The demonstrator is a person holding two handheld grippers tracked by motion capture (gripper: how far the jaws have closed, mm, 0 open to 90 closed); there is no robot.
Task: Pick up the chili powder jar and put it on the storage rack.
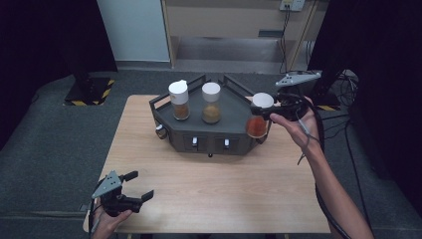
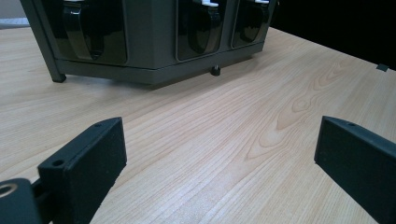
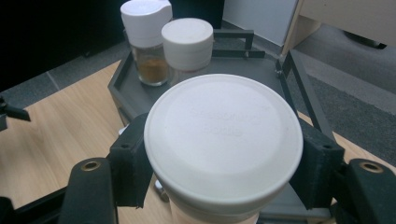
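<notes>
At the near edge of the counter (image 1: 209,194) the left claw (image 1: 141,185) is held with its jaws spread wide and nothing between them. Farther off, at the right end of the dark rack (image 1: 234,117), a white-lidded jar of reddish spice (image 1: 259,119) is clamped below its lid by the right claw (image 3: 224,163). Two more jars (image 1: 195,102) are seen standing on the rack.

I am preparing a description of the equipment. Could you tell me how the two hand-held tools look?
Both tools, left tool and right tool, are black with two flat, square-ended jaws. Each carries a grey three-cornered plate on top, and a dark cable trails from the right one. The forearms are bare, without sleeves.
</notes>
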